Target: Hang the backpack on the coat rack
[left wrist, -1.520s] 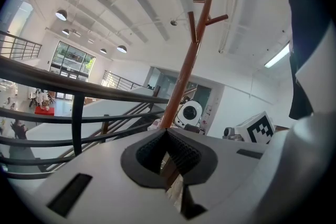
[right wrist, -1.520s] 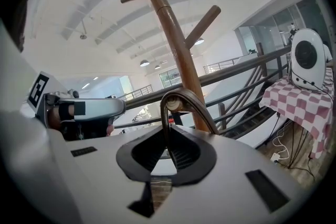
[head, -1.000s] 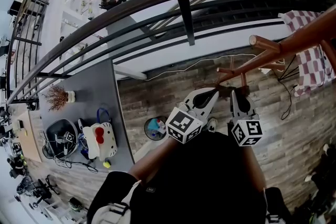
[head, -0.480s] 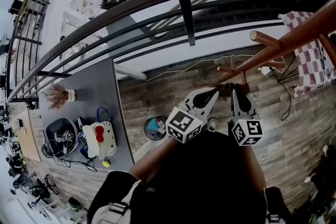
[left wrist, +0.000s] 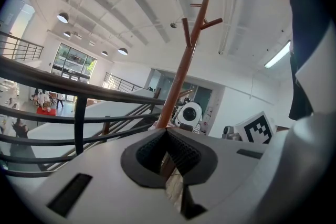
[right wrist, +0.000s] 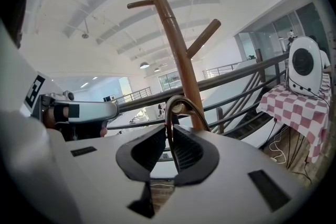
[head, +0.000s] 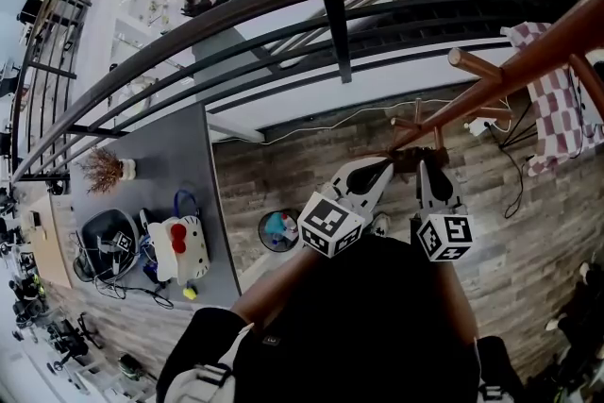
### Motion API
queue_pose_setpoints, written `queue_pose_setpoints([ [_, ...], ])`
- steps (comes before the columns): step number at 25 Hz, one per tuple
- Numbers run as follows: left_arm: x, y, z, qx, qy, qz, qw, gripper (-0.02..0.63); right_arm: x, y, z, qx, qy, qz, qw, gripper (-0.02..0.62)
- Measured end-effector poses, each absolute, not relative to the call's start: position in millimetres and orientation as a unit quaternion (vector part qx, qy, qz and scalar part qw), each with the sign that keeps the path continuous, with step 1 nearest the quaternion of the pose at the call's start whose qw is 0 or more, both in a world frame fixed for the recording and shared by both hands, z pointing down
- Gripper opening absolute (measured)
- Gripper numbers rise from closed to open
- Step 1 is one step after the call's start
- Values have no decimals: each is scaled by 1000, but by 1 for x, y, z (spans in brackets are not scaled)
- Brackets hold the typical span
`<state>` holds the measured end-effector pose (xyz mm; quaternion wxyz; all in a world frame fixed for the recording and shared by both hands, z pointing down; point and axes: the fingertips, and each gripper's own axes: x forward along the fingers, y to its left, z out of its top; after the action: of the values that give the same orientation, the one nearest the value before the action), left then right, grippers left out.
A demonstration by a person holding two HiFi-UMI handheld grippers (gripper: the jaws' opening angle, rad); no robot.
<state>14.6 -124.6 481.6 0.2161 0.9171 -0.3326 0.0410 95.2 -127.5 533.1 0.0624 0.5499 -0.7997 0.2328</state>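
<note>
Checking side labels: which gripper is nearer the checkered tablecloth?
Right. The right gripper is on the side toward the checkered tablecloth; the left gripper sits farther from it, beyond the right one.

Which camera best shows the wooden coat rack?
The right gripper view: the coat rack rises close, pole and pegs clear. The left gripper view shows it farther off; the head view, foreshortened from above.
</note>
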Motion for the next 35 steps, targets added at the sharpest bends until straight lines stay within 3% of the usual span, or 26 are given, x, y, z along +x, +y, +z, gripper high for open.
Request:
queue_pose_setpoints([
  [35, 13, -103, 473, 913, -352, 29, 205, 8, 104, -115, 523, 553, -803, 217, 51, 34],
])
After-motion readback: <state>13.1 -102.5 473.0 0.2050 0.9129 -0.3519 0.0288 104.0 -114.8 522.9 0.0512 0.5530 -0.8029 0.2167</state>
